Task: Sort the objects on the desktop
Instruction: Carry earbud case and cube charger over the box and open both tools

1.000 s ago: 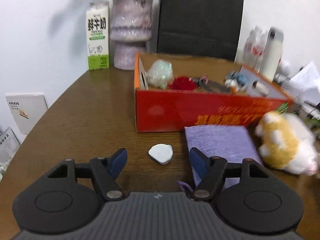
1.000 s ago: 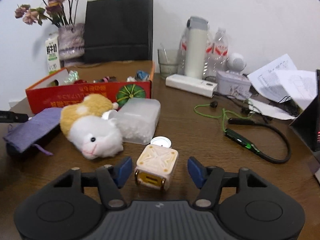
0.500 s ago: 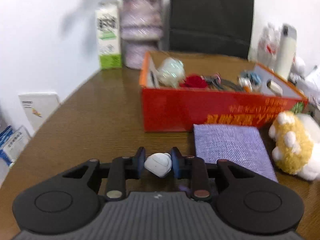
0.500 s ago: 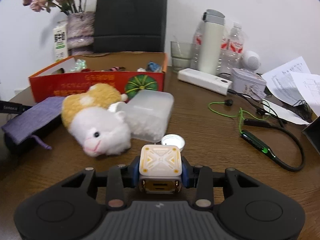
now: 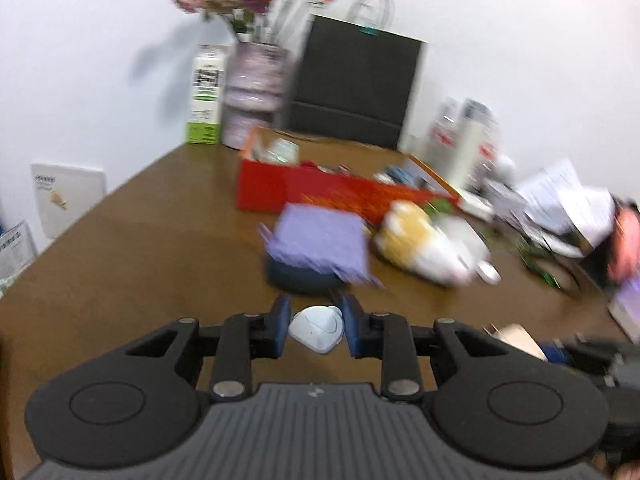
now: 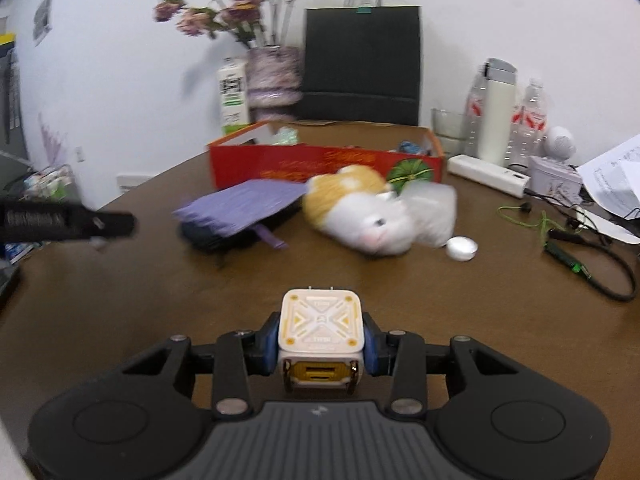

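My left gripper (image 5: 316,326) is shut on a small white rounded case (image 5: 316,329), held above the brown table (image 5: 140,248). My right gripper (image 6: 321,340) is shut on a cream cube charger (image 6: 321,330) with yellow markings, also lifted off the table. Farther back stands the red cardboard box (image 6: 320,160) holding several small items. In front of it lie a purple cloth pouch (image 6: 244,206) and a white and yellow plush hamster (image 6: 356,208). The left gripper's dark body shows at the left edge of the right wrist view.
A clear plastic box (image 6: 434,204) and a small round white lid (image 6: 462,248) lie by the plush. A vase with flowers (image 6: 274,76), milk carton (image 6: 232,94), black bag (image 6: 362,64), bottles (image 6: 496,112), a power strip (image 6: 486,174), cables (image 6: 580,248) and papers (image 6: 616,176) crowd the back and right.
Both grippers closed on their objects, the left on the white case, the right on the cube charger. Both then lifted and pulled back from the box, so the scene looks farther away.
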Demonstrator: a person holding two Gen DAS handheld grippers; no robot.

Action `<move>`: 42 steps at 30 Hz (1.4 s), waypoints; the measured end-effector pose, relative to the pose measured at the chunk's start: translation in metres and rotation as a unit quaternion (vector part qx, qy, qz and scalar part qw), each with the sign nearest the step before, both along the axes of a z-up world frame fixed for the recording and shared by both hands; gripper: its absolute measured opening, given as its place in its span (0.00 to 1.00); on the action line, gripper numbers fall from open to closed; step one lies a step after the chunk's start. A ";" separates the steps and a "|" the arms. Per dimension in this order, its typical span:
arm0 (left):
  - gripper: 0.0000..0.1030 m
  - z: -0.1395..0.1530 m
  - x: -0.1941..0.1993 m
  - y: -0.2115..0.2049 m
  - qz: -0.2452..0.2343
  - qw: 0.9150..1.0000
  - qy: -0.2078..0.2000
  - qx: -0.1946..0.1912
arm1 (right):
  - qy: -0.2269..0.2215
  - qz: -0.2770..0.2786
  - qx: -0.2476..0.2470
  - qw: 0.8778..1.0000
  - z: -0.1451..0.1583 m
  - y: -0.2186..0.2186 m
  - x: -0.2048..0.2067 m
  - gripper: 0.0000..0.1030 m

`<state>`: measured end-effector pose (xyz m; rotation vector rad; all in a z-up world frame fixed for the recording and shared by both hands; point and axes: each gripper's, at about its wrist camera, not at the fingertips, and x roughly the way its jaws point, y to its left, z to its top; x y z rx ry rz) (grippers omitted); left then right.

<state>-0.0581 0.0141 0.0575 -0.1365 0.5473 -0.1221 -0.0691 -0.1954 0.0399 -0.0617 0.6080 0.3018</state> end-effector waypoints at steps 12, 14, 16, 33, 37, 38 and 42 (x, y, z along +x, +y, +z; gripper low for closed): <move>0.28 -0.014 -0.039 -0.026 -0.042 0.999 0.009 0.011 | -0.023 -0.004 0.001 1.000 0.015 -0.004 -0.050 0.37; 0.28 -0.011 -0.033 -0.025 -0.047 0.999 0.005 0.009 | -0.028 -0.004 0.008 1.000 0.018 -0.007 -0.050 0.37; 0.28 -0.007 -0.023 -0.024 -0.044 0.999 0.005 0.003 | -0.019 0.002 0.034 0.999 0.022 -0.012 -0.042 0.37; 0.28 0.039 0.311 -0.001 0.030 0.994 0.071 0.072 | 0.037 -0.004 0.034 0.999 0.095 0.005 0.289 0.37; 0.28 0.010 0.346 -0.006 0.036 0.986 0.101 0.130 | 0.125 -0.020 0.019 0.992 0.050 0.028 0.357 0.37; 0.28 0.005 0.348 -0.007 0.034 0.984 0.102 0.142 | 0.148 -0.021 0.028 0.988 0.038 0.033 0.365 0.37; 0.35 -0.012 0.345 -0.004 0.029 0.984 0.105 0.142 | 0.174 -0.011 0.020 0.984 0.011 0.052 0.378 0.37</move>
